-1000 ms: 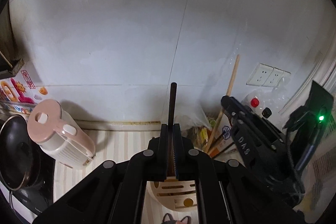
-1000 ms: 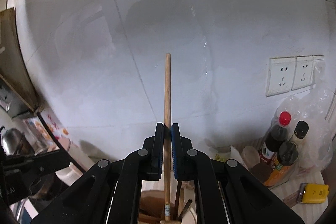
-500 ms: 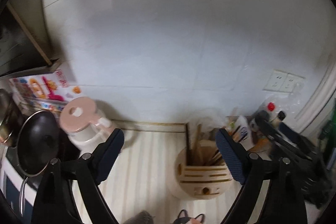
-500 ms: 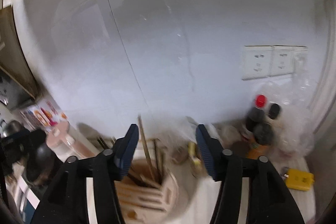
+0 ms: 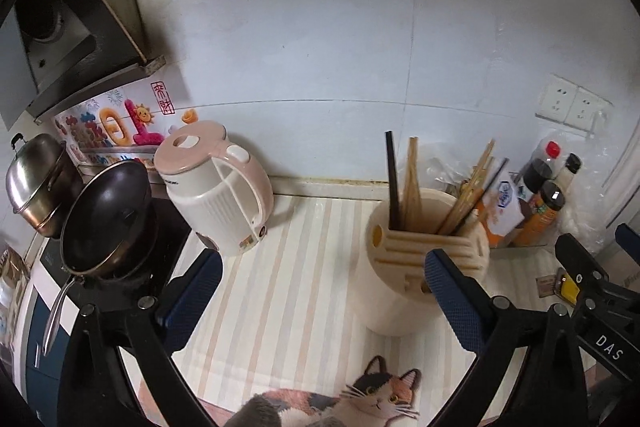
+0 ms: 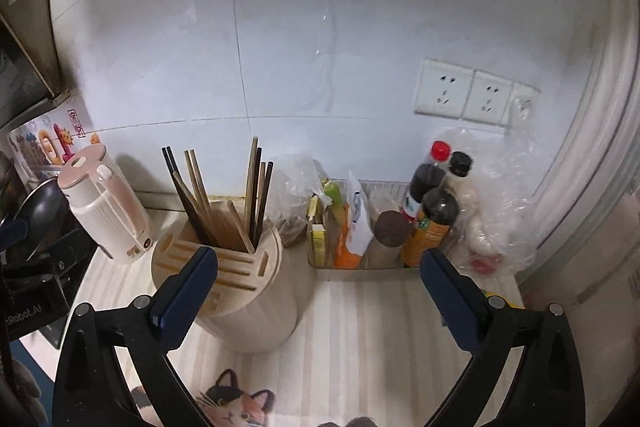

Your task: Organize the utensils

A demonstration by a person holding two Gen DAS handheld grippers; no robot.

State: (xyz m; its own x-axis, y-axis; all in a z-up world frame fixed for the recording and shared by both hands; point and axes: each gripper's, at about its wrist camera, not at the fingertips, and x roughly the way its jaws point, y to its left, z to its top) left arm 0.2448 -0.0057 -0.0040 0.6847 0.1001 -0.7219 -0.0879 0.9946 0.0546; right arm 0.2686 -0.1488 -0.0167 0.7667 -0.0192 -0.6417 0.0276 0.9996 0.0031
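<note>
Now both grippers, left and right, jaws just opened wide, empty; round cream slotted chopstick holder near, ahead, untouched.

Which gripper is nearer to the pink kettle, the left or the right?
Left. The left gripper hangs open just in front of the kettle, toward the utensil holder. The right gripper is open on the holder's far side.
</note>
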